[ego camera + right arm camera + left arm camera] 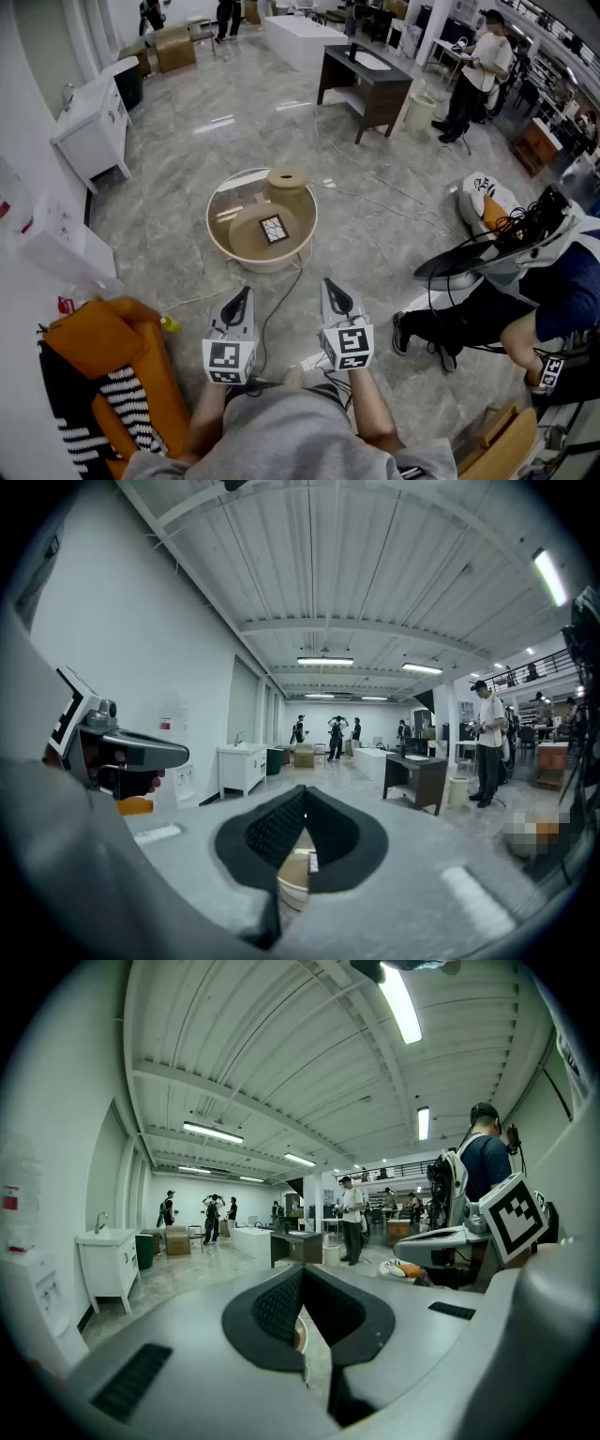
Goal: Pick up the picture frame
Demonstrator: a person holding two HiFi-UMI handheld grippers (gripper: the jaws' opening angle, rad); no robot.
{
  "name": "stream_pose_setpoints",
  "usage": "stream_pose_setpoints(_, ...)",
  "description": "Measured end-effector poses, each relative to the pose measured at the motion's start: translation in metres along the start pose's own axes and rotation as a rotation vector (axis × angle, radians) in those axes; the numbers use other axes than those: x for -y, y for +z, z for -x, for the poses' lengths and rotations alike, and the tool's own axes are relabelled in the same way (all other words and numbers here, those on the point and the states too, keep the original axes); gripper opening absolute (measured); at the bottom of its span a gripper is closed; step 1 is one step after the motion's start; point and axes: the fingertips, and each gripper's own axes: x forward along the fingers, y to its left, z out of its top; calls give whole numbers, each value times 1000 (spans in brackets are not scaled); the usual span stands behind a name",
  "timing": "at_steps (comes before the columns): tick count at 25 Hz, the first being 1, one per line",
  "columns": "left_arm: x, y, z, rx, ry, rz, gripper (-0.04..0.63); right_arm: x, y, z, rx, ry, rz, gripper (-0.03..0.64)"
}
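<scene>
The picture frame (273,229) is lying flat on a brown disc (244,242) at the middle of a round white table (215,225). It is sitting on the far side of both grippers and well apart from them. Reflections are glinting across the tabletop, so it is hard to tell whether the frame is resting on a clear sheet or under it. A brown cylinder (288,179) is standing at the table's far rim.

The left gripper (242,298) and the right gripper (335,294) are being held side by side near the person's body, pointing toward the table. In the left gripper view, the left gripper (302,1274) is showing its pads pressed together at the tips, gripping nothing. Only a sliver of pale rim is peeking through the gap below them. In the right gripper view, the right gripper (304,795) is likewise fully closed and empty. A slice of the table and disc is showing under its tips, and the jaws are covering almost all of the frame.

The marker cubes are hiding the person's hands. On the right, a seated person (525,300) is being cut off by the picture's edge.
</scene>
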Motion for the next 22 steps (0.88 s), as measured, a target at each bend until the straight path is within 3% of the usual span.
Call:
stream_pose_setpoints(11,-15,-8,-24,-37,-1,8,17,7,-12,-21,-26,7,-47,0)
stream_pose_setpoints(22,-63,0,-100,-63,-64,13,17,31,-5,-99,-52,-50,-61,2)
